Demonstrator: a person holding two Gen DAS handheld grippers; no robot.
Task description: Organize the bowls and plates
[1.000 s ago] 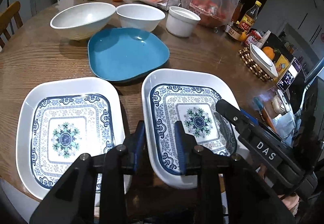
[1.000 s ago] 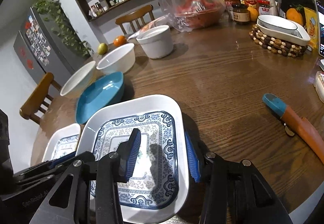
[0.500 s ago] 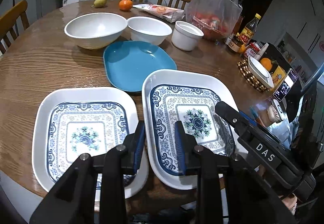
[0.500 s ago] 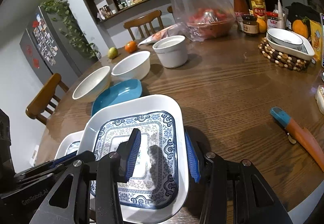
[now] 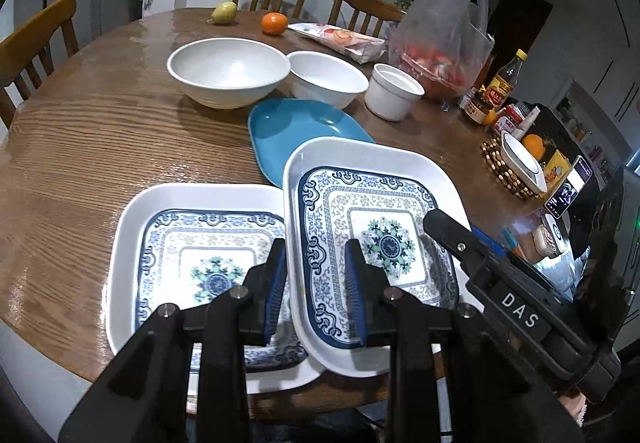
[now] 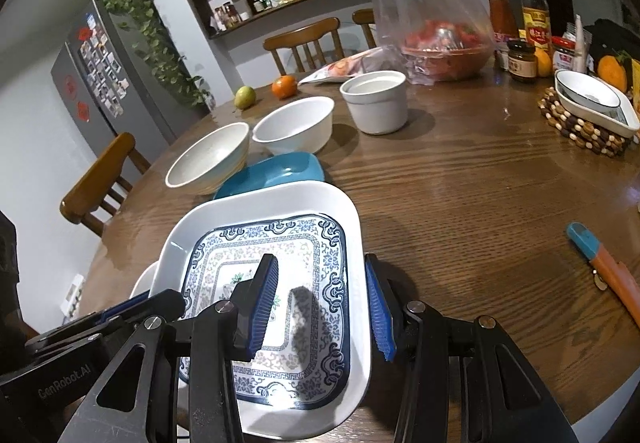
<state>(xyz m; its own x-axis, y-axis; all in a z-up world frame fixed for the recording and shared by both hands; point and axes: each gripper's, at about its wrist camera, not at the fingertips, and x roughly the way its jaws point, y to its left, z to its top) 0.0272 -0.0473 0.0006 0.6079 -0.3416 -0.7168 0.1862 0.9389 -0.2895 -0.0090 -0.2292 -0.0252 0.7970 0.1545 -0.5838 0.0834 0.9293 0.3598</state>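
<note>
Two patterned rectangular plates are seen on the wooden table. One patterned plate is gripped from both sides: the left gripper is clenched on its left rim, and the right gripper is clamped across its right rim, one pad inside the dish and one outside. This plate is raised and tilted, its left edge overlapping the second patterned plate, which lies flat at the near edge of the table.

One blue plate lies just behind the two, partly covered by the held plate. Behind it three white vessels are counted: a large bowl, a smaller bowl touching or nearly touching it, and one straight-sided cup a little to the right.

Farther back, one pear and one orange are seen. A single white dish rests on a beaded trivet at the right.
</note>
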